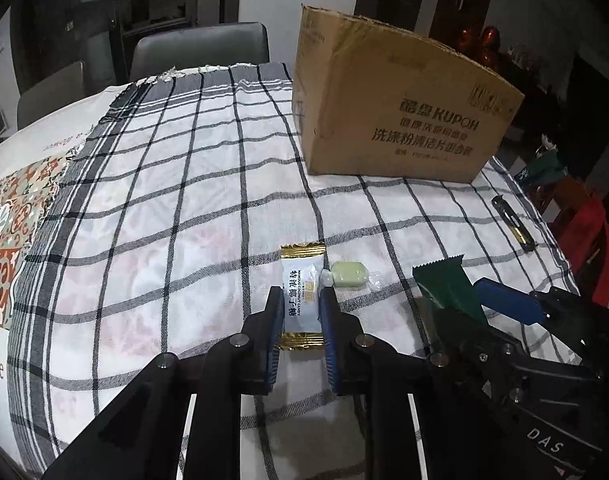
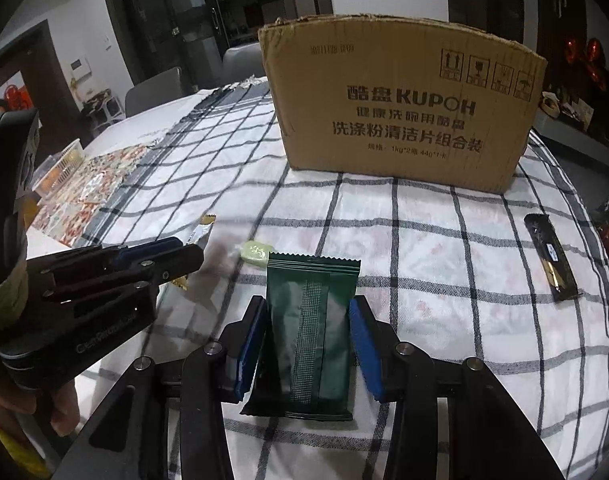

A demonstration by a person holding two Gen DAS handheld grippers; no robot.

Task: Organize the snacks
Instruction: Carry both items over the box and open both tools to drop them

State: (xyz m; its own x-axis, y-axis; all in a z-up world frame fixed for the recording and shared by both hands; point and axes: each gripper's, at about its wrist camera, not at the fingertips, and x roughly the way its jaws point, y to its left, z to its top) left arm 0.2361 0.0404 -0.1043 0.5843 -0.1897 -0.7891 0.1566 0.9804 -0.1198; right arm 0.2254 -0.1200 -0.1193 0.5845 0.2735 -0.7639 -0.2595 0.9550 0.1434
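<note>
My left gripper (image 1: 302,300) is shut on a white coconut candy packet with gold ends (image 1: 301,298), low over the checked cloth. A pale green wrapped candy (image 1: 347,275) lies just right of it. My right gripper (image 2: 309,312) is shut on a dark green snack packet (image 2: 310,332), which bends slightly between the pads; the packet also shows in the left wrist view (image 1: 448,292). The green candy (image 2: 255,253) lies just beyond the packet. A black and gold stick packet (image 2: 551,258) lies to the right. An open cardboard box (image 2: 404,108) stands behind.
The checked cloth (image 1: 184,200) covers a table with a patterned mat (image 1: 12,232) at the left. A plastic basket (image 2: 62,168) sits at the far left. Chairs (image 1: 200,50) stand behind the table. Red bags (image 1: 588,236) are off the right edge.
</note>
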